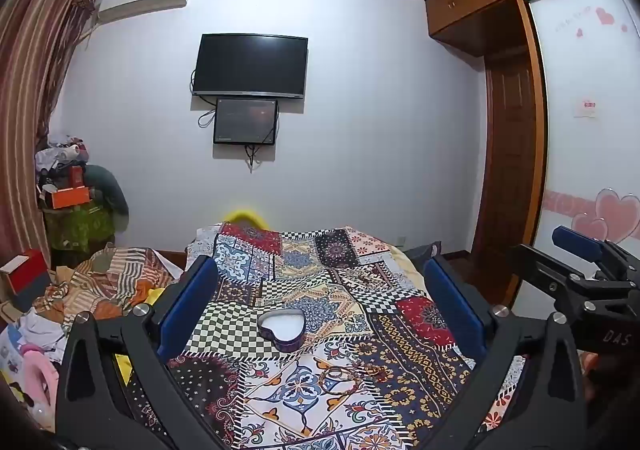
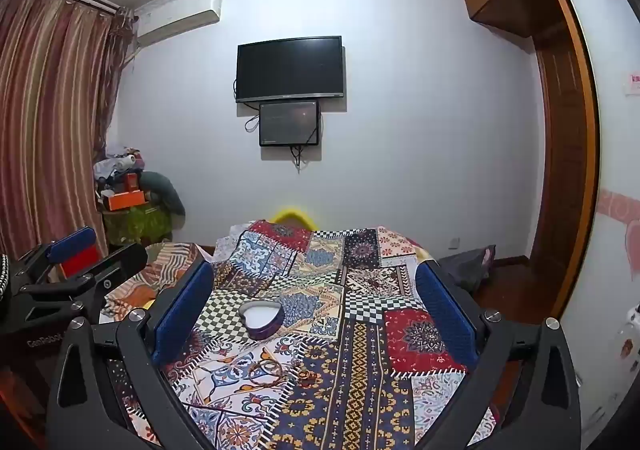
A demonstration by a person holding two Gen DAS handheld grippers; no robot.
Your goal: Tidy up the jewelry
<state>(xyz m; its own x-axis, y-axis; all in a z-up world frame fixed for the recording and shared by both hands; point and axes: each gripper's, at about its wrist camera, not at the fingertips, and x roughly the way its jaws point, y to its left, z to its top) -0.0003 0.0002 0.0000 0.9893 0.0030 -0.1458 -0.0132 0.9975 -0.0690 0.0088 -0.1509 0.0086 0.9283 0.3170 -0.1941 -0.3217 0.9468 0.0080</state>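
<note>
An open heart-shaped purple box (image 1: 281,329) with a white inside sits on the patchwork cloth (image 1: 416,330); it also shows in the right wrist view (image 2: 262,319). Thin bracelets (image 1: 340,380) lie on the cloth just in front of it, also seen in the right wrist view (image 2: 269,370), with a small piece of jewelry (image 2: 305,373) beside them. My left gripper (image 1: 320,302) is open and empty, held above the cloth. My right gripper (image 2: 316,302) is open and empty too, and it shows at the right of the left wrist view (image 1: 576,250).
The cloth (image 2: 360,330) covers a small table. A bed with crumpled striped bedding (image 1: 108,286) lies to the left. A TV (image 1: 250,66) hangs on the far wall. A wardrobe (image 1: 512,130) stands at the right, and a cluttered pile (image 1: 68,178) at the left.
</note>
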